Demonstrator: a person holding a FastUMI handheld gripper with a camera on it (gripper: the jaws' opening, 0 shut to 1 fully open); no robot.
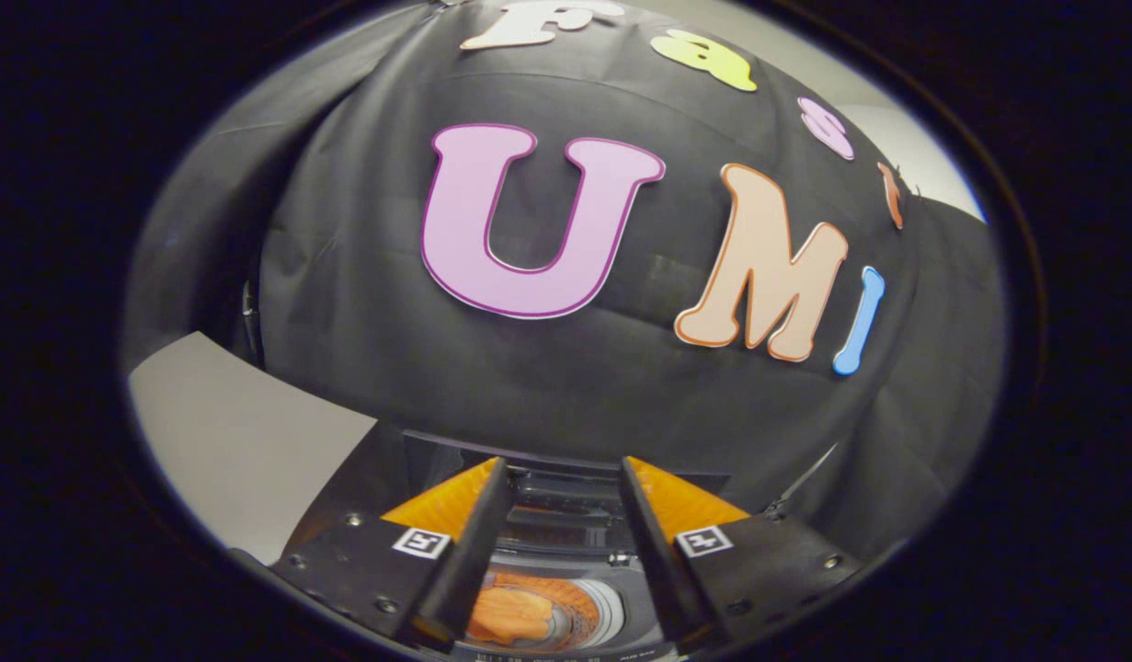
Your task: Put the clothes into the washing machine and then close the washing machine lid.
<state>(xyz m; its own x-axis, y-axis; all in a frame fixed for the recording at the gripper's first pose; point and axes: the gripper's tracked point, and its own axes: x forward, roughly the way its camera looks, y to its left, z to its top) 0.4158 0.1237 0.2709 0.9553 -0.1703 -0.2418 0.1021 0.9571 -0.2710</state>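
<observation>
My gripper (563, 478) is open, its two orange-and-black fingers (455, 501) spread apart with nothing held between them. Below and between the fingers sits the top-loading washing machine (566, 552). Its raised dark lid (566, 464) stands just beyond the fingertips. Orange clothes (515, 611) lie inside the round drum opening, well below the fingers. The fingers hover above the machine and touch nothing.
The black cloth wall (575, 386) hangs close behind the machine. A pale grey floor or table surface (234, 441) shows to the left of the machine.
</observation>
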